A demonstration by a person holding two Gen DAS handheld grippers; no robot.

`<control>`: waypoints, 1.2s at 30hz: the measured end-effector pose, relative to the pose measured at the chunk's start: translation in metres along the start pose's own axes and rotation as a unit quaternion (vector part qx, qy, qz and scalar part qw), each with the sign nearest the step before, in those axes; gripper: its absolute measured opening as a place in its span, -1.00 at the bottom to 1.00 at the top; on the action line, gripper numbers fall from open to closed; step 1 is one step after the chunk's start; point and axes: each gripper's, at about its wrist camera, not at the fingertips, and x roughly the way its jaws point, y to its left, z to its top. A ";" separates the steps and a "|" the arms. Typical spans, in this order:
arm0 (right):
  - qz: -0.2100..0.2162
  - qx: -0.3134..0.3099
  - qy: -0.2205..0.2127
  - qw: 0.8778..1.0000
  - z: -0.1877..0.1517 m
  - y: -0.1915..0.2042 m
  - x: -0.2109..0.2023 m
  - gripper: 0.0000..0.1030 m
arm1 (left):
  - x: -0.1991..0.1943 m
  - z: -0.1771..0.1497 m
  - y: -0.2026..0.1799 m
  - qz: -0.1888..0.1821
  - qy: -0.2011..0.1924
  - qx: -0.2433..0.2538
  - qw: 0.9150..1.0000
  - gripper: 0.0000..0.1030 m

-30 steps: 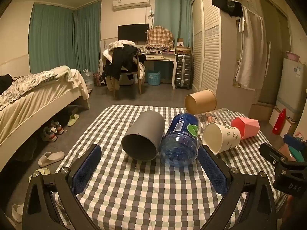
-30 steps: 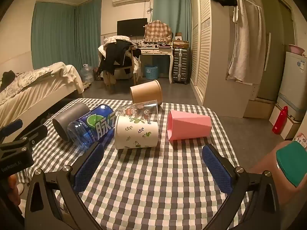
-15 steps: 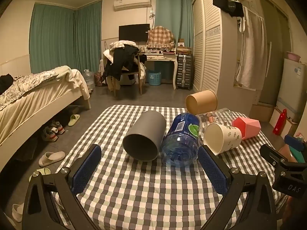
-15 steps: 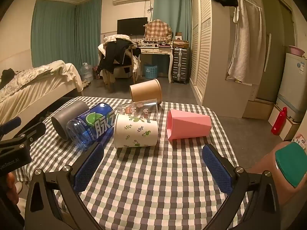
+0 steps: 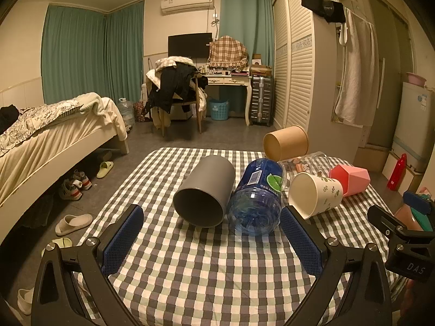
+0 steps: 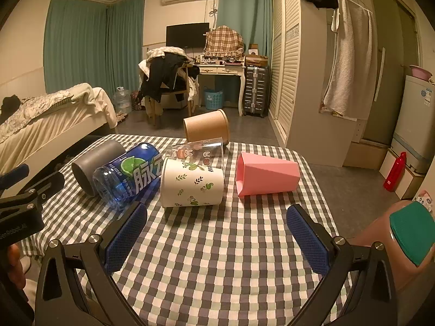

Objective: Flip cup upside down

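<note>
On checked table [image 6: 217,258], bottle [image 6: 130,174], "600" label

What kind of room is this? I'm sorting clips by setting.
Most likely a lived-in bedroom: a bed on the left, a louvred wardrobe on the right, and a clothes-piled chair beside a desk.

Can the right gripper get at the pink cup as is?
Probably yes. The pink cup lies on its side ahead of the right gripper, jaws open, with bare tablecloth between them.
</note>
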 end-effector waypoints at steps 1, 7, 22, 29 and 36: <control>0.000 0.000 0.000 1.000 0.000 0.000 0.000 0.99 | -0.002 0.002 -0.001 0.001 0.000 0.000 1.000 1.00; -0.001 -0.001 0.001 1.000 -0.001 0.000 0.001 0.99 | -0.002 0.001 -0.002 0.001 0.000 0.000 1.000 1.00; -0.002 -0.004 0.003 1.000 -0.002 0.001 0.001 0.99 | 0.001 -0.003 -0.004 0.001 0.002 0.000 1.000 1.00; -0.002 -0.005 0.004 1.000 -0.002 0.002 0.002 0.99 | 0.001 -0.002 -0.004 0.002 0.003 0.000 1.000 1.00; -0.002 -0.006 0.004 1.000 -0.002 0.001 0.002 0.99 | 0.001 -0.002 -0.003 0.001 0.003 0.000 1.000 1.00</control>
